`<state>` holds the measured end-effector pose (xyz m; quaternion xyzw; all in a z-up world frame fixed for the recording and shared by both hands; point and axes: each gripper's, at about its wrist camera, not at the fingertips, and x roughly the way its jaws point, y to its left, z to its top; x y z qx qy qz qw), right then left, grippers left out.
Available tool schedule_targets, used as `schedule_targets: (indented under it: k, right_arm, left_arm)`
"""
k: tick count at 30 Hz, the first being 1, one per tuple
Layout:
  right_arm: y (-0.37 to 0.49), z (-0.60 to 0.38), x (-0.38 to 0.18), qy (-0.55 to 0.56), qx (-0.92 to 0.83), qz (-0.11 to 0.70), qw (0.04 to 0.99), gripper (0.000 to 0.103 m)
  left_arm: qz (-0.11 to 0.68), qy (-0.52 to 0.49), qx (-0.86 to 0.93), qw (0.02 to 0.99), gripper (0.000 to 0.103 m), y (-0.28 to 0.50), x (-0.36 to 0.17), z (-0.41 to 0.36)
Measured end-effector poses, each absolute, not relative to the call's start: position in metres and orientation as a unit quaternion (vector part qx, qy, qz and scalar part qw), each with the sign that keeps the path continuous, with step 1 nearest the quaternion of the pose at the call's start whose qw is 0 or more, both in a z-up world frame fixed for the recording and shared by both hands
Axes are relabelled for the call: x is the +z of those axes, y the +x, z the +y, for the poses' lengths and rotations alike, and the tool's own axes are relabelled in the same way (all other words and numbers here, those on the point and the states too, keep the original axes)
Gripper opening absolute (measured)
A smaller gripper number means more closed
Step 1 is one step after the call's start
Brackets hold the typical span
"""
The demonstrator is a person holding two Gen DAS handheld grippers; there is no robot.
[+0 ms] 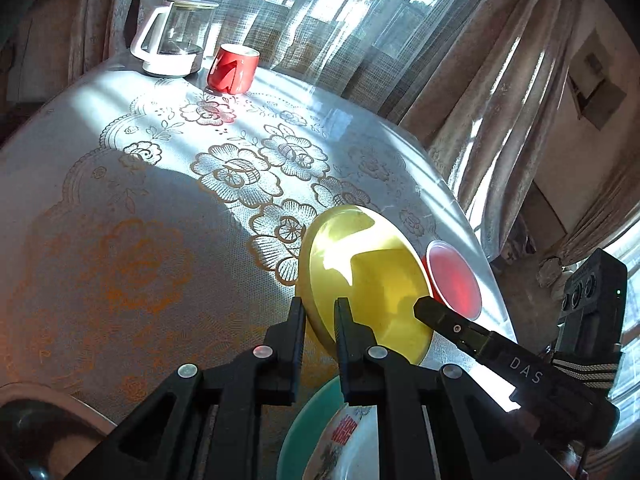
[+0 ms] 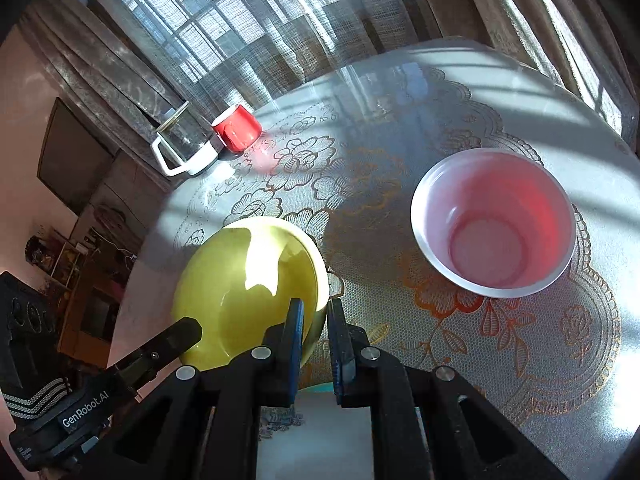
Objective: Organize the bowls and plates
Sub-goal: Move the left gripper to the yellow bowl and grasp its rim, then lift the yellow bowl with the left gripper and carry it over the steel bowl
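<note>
A yellow bowl [image 1: 368, 276] is held tilted above the round table [image 1: 120, 200]. My left gripper [image 1: 320, 312] is shut on its left rim. My right gripper [image 2: 316, 314] is shut on the bowl's [image 2: 248, 288] opposite rim, and one of its fingers [image 1: 444, 316] shows in the left wrist view. A pink plastic bowl [image 2: 494, 222] stands upright on the table to the right, also in the left wrist view [image 1: 454, 278]. Below the grippers lie a teal plate [image 1: 304, 432] and a white patterned dish [image 1: 352, 440] on it.
A red mug [image 1: 234, 68] and a glass kettle with a white handle [image 1: 172, 38] stand at the table's far edge by the curtained window. The tablecloth is lace with flower patterns. A cabinet [image 2: 92, 300] stands beyond the table's left edge.
</note>
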<state>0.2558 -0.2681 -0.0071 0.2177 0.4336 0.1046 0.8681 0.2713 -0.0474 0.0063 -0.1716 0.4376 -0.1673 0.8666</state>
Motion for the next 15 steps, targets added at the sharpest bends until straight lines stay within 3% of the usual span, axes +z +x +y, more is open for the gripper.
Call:
schedule_targets:
  k: [15]
  right_arm:
    - [0.204,-0.219,0.01,0.212,0.178,0.419,0.864,0.012]
  left_arm:
    - [0.41,-0.183,-0.148,0.881,0.015,0.192,0.024,0.01]
